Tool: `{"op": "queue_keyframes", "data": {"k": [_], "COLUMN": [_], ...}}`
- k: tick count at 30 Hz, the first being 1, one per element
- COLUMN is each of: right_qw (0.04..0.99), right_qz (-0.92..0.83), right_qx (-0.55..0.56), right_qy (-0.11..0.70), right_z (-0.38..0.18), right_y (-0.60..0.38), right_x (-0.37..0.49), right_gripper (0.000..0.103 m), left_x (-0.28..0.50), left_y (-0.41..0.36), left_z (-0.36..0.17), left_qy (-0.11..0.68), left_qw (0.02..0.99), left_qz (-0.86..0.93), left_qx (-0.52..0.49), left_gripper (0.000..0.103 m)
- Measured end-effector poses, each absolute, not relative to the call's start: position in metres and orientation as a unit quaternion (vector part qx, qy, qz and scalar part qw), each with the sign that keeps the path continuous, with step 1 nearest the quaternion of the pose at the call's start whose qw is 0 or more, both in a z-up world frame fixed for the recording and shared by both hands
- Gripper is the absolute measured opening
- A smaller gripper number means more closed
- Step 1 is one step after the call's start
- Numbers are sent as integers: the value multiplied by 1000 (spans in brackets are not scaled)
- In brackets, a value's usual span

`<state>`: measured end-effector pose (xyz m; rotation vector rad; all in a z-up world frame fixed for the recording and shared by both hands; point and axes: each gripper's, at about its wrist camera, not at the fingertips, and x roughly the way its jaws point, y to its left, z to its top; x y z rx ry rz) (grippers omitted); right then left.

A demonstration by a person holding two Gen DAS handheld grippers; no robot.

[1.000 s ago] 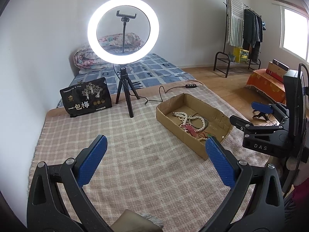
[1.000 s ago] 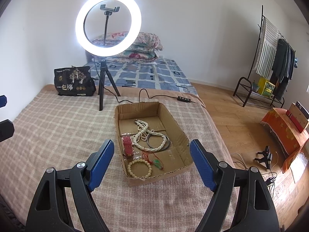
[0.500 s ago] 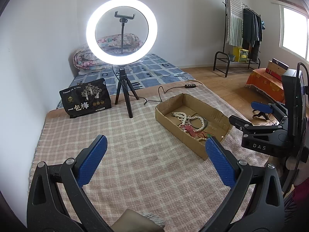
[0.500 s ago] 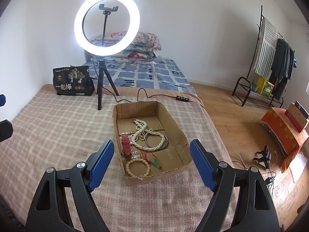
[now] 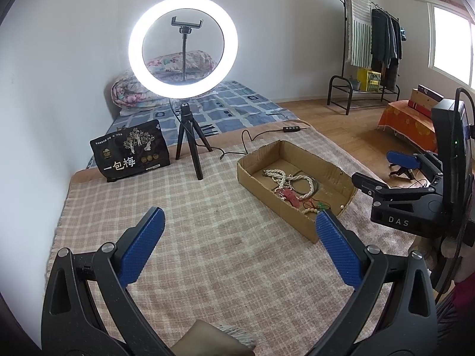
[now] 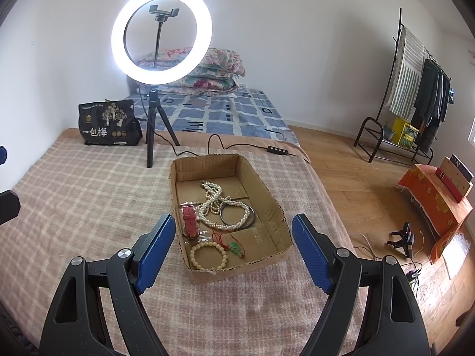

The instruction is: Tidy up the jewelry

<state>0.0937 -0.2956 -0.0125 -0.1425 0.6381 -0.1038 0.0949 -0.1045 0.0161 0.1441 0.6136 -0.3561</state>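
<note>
A shallow brown cardboard tray holding white pearl necklaces is seen just ahead of the right gripper, fingers spread and empty; the left gripper is likewise held apart.

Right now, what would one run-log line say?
left tongs: open, empty | right tongs: open, empty, facing cardboard box | pearl necklace, red watch, bead bracelet: in box, untouched

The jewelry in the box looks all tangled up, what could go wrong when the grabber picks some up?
The pearl necklace lies across the dark bangle, so lifting one may drag the other. The red cord of the green pendant lies beside the bead bracelet and could snag it. The open right gripper might also bump the cardboard box.
</note>
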Motion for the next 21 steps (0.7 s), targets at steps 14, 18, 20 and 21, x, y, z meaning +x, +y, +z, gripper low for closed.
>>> {"op": "queue_keyframes", "data": {"k": [14, 18, 20, 21], "right_qw": [944, 943, 943, 943], "right_qz": [-46, -46, -46, -47], "right_qx": [-78, -79, -79, -78], "right_qy": [318, 320, 320, 320], "right_z": [-15, -16, -16, -16], "right_y": [-292, -292, -292, -292], "right_x": [94, 95, 95, 96], "right_gripper": [81, 81, 81, 81], "left_x": [92, 85, 84, 84], "left_y": [-107, -107, -106, -106], "left_z": [17, 17, 17, 18], "left_qy": [296, 277, 275, 276], "left_qw": [936, 942, 943, 942], "left_qz": [-174, -168, -169, -170], "left_qx": [73, 83, 84, 84], "left_gripper": [103, 103, 103, 103]}}
